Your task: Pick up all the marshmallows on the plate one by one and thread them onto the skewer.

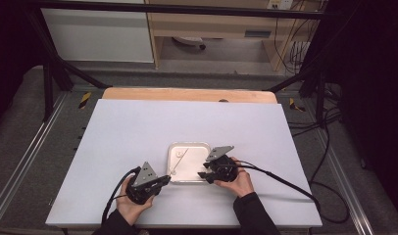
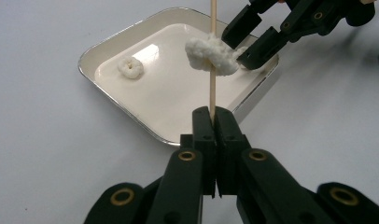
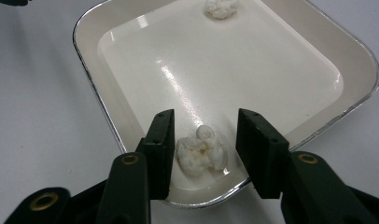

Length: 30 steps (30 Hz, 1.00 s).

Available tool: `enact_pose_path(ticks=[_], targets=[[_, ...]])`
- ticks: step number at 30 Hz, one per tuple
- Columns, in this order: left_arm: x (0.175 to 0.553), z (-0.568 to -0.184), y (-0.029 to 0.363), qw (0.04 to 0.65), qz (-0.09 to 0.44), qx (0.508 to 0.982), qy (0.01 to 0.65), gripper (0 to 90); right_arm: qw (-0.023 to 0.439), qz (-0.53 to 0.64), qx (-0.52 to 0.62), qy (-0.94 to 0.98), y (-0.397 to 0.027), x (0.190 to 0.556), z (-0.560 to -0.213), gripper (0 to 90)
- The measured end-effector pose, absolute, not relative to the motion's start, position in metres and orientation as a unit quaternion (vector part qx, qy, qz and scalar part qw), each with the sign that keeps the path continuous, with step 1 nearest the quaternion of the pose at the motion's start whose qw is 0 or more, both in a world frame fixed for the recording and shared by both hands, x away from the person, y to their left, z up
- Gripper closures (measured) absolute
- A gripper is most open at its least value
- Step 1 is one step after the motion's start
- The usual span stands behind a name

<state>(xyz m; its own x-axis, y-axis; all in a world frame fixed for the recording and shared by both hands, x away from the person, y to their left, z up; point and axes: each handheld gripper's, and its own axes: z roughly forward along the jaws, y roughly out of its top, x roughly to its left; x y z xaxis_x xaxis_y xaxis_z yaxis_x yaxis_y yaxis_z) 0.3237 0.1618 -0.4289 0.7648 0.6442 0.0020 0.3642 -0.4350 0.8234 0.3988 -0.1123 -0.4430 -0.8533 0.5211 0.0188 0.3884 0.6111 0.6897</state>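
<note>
A shallow white tray (image 1: pixel 189 144) with a metal rim sits on the table. My left gripper (image 2: pixel 214 112) is shut on a thin wooden skewer (image 2: pixel 213 91), which stands up over the tray. A white popcorn-like piece (image 2: pixel 207 53) is threaded on the skewer. My right gripper (image 3: pixel 207 116) reaches into the tray's near corner. Its jaws stand open on either side of a second white piece (image 3: pixel 200 151) lying against the tray wall (image 3: pixel 131 135), with a gap at the right pad. A third piece (image 2: pixel 131 67) lies loose in the tray. From above, the left gripper (image 1: pixel 163 180) and right gripper (image 1: pixel 204 172) flank the tray's front.
The tray rests on a large white sheet (image 1: pixel 138 127) over a wooden table (image 1: pixel 187 94). Cables (image 1: pixel 280 177) trail from both grippers toward the front and right. Dark frame bars (image 1: pixel 55 73) stand at the back corners.
</note>
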Motion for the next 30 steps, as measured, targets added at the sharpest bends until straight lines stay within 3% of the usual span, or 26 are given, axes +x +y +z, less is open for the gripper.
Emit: enact_pose_path(ticks=[17,30], targets=[[0.323,-0.429,0.161,0.436,0.16,0.833,0.302,88.6,0.105,0.354,0.246,0.896,-0.112,0.396,-0.445,68.9],[0.323,-0.429,0.16,0.436,0.16,0.834,0.299,88.6,0.07,0.415,0.267,0.867,-0.122,0.397,-0.426,70.6]])
